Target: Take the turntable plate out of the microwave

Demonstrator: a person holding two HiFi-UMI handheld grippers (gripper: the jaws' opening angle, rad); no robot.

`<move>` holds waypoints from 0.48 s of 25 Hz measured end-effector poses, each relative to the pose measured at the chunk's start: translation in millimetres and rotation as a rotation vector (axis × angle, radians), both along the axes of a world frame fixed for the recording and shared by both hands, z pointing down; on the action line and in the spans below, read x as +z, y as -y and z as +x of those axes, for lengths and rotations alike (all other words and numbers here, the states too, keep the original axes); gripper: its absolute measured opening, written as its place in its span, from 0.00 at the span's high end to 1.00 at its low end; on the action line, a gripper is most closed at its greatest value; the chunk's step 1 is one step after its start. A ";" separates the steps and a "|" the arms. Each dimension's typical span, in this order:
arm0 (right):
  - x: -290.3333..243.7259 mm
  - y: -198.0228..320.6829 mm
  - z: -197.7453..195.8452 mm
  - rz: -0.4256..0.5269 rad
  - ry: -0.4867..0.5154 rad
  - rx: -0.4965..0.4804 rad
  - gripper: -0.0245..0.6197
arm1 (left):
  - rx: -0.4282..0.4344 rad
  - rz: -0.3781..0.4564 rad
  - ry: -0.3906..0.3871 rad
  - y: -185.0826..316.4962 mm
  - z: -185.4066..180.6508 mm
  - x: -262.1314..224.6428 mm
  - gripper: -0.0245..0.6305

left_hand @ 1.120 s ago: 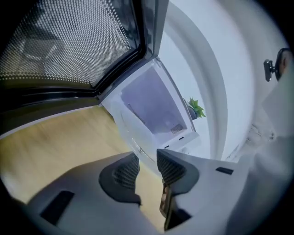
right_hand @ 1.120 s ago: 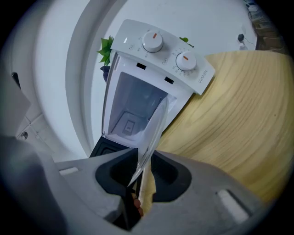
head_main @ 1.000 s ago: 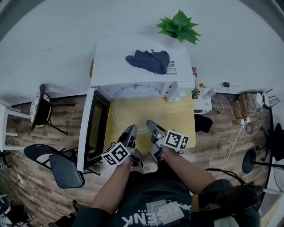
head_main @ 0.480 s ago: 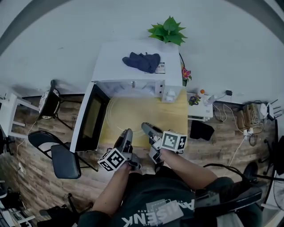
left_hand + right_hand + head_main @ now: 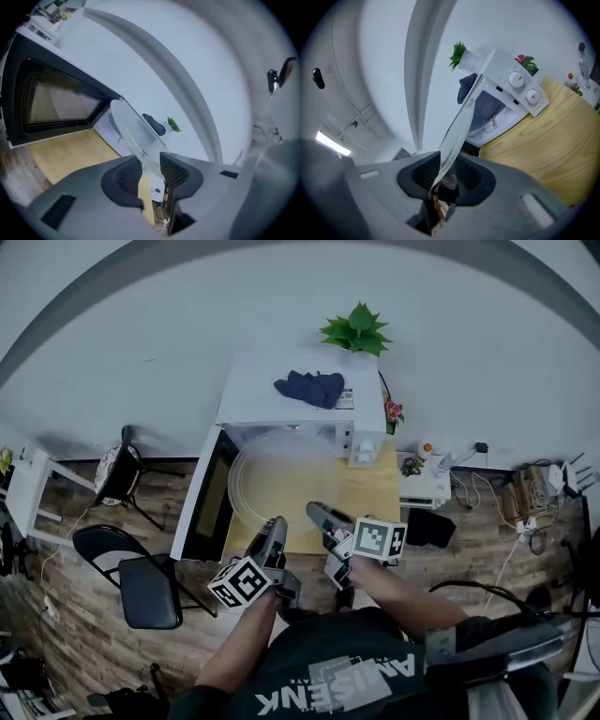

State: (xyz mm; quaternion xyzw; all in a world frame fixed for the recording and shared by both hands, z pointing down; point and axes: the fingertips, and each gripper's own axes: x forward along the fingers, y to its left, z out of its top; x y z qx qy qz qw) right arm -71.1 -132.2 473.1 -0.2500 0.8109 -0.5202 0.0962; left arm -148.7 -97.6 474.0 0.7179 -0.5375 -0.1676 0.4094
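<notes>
left tool (image 5: 277,522): grey, marker cube (image 5: 241,582) | right tool (image 5: 315,510): same | shirt (image 5: 328,673): dark (white lettering)

Even, soft indoor light; strong fisheye warping, dark vignetted corners.

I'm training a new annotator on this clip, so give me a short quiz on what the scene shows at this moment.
1. What do the left tongs and the right tongs grip?
2. What lies on top of the microwave? A: a dark cloth. B: a mug. C: a book.
3. True or false: the microwave's door is shut.

Key:
1. The turntable plate, held by its near rim.
2. A.
3. False: the door stands open.
</notes>
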 end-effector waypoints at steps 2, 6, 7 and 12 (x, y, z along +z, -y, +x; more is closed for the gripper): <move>-11.4 -3.9 -4.7 0.010 0.001 0.009 0.81 | 0.019 0.010 0.007 -2.8 -5.2 -10.7 0.78; -31.0 -9.6 -14.8 0.039 0.013 0.031 0.81 | 0.064 0.031 0.020 -7.0 -15.9 -30.3 0.78; -35.8 -9.7 -16.9 0.046 0.015 0.035 0.81 | 0.073 0.031 0.015 -7.0 -17.5 -34.7 0.78; -55.7 -10.9 -17.9 0.062 0.022 0.057 0.81 | 0.109 0.038 0.010 -7.5 -17.3 -52.8 0.78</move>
